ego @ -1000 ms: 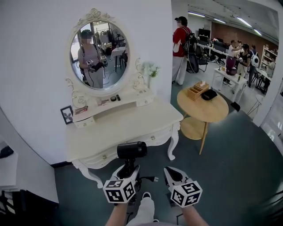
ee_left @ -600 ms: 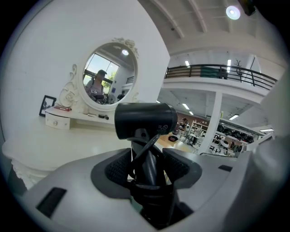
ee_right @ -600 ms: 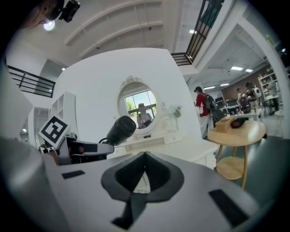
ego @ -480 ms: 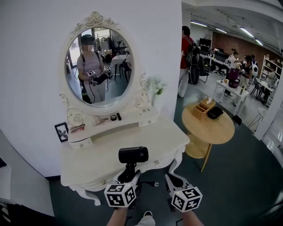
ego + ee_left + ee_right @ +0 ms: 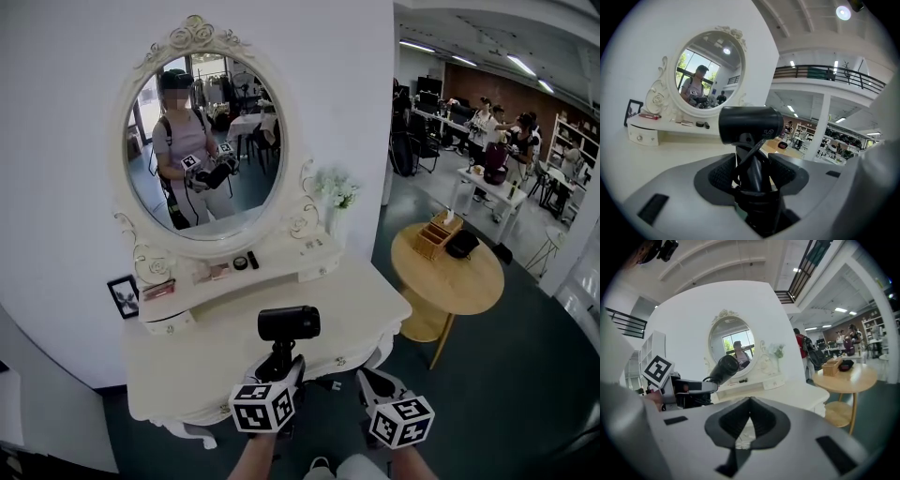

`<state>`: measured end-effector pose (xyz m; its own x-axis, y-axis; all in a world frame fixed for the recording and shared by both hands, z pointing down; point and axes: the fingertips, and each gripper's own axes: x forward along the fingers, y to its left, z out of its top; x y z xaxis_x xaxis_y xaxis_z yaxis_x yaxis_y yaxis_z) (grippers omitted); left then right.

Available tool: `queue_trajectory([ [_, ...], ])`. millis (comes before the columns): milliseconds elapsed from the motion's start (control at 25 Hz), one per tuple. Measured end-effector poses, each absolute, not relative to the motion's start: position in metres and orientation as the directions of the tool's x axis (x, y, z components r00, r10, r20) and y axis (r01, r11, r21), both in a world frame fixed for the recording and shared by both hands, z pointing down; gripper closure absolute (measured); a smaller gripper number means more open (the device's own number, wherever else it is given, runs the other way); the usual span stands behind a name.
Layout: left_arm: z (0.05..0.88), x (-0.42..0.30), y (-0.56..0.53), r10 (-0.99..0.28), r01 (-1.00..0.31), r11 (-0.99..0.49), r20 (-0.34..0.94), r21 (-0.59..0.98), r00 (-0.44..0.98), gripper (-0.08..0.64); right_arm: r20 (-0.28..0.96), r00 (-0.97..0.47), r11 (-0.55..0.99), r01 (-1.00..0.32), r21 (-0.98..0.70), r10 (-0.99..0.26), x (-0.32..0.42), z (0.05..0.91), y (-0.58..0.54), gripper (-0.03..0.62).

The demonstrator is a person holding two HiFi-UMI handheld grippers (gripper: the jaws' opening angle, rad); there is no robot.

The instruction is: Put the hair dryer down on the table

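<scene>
Closer than a second ago, the white dressing table (image 5: 187, 361) looms as you bring the hair dryer (image 5: 288, 323) to its front edge.
Your left gripper (image 5: 278, 368) clamps the black dryer's cord-wrapped handle, with its barrel level on top. Your right gripper (image 5: 750, 401) is pinched together and empty. The carry is nearly done; next, likely, lower the dryer onto bare tabletop and release.

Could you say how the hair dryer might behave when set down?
Probably top-heavy: the hair dryer carries a bulky barrel on a slim handle, so stood upright it would likely tip. Its round barrel might roll; the cord looks floppy.
</scene>
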<state>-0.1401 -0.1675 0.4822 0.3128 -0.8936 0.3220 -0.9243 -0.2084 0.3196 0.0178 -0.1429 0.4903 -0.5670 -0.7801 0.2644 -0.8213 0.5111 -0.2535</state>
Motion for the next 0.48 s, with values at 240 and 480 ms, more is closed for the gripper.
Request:
queue_trajectory([
  [240, 0.497, -0.14, -0.208, -0.882, -0.929, -0.202, 0.355, 0.311, 0.311, 0.344, 0.266, -0.557, 0.498, -0.827, -0.261, -0.786, 0.02, 0.494, -0.173, 0.589],
  [480, 0.515, -0.128, -0.257, -0.862, -0.939, -0.198, 0.407, 0.281, 0.303, 0.344, 0.275, -0.562, 0.493, -0.823, -0.284, -0.78, 0.027, 0.502, -0.209, 0.59],
])
